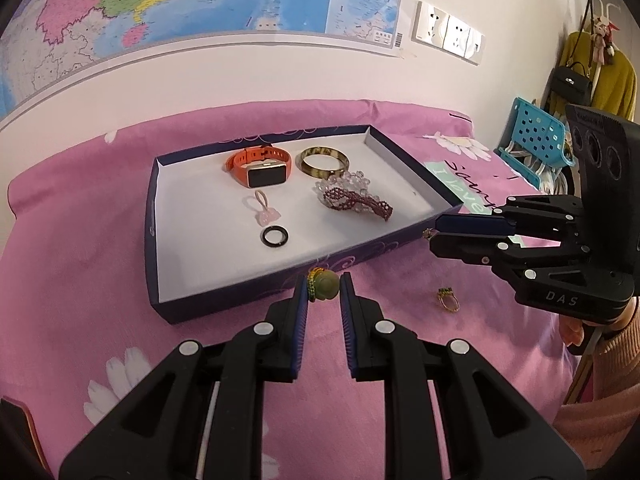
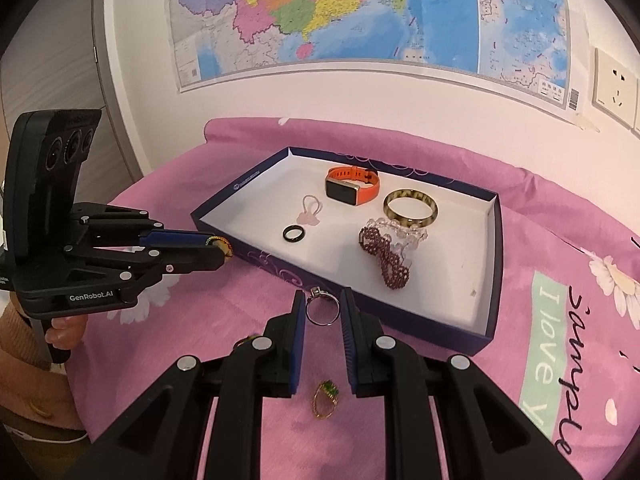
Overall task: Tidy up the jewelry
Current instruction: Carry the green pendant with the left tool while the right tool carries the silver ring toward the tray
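Both grippers hold rings just short of the jewelry box's (image 2: 424, 322) near wall: the left gripper (image 1: 324, 286) pinches a green-stone ring (image 1: 321, 285), the right gripper (image 2: 322, 308) a silver ring (image 2: 322, 310); the box lies straight ahead.

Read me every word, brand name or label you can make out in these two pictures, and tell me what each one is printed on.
"GenRobot.AI": side of the left tongs, right wrist view.
"DAS": body of the right tongs, left wrist view.
"I love" with handwriting-style script beside it, not clearly readable: pink bedsheet.
Wall map print: too small to read.
Logo on the box wall: too small to read.
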